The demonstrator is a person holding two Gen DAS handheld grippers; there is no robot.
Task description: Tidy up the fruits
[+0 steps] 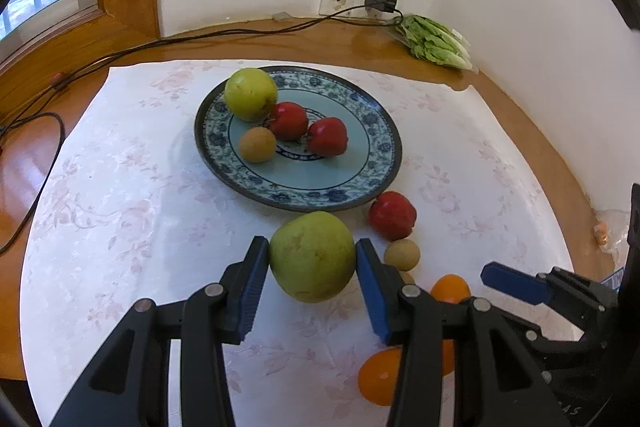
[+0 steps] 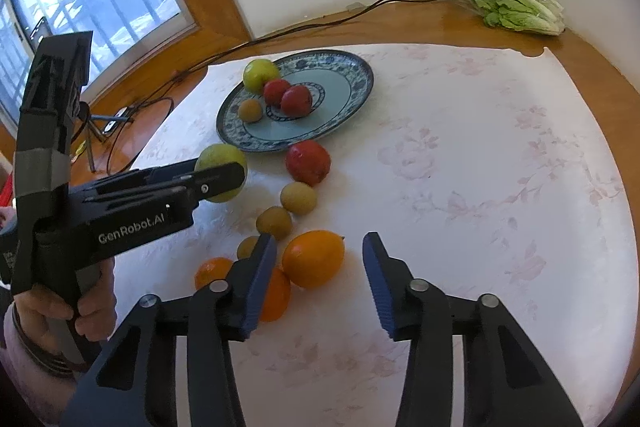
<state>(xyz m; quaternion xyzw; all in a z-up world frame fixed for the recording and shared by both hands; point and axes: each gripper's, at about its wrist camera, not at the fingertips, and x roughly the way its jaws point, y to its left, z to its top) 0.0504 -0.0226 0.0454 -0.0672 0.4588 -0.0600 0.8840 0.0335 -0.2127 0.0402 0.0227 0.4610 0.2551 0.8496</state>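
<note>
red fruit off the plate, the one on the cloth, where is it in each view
Left wrist view: the red fruit on the cloth lies right of centre, just below the plate's near rim.
Right wrist view: the same fruit lies near centre, below the plate's near rim.
Shared landmark: the lettuce by the far wall.

Blue-patterned plate (image 1: pixel 376 163) holding a green pear (image 1: pixel 250 94), two red apples (image 1: pixel 289 121) and a brown longan (image 1: pixel 257 144), second pear (image 1: pixel 312 255) just before the plate, red apple (image 2: pixel 308 157), longans (image 2: pixel 299 198), oranges (image 2: pixel 313 259) trailing nearer on the cloth
</note>
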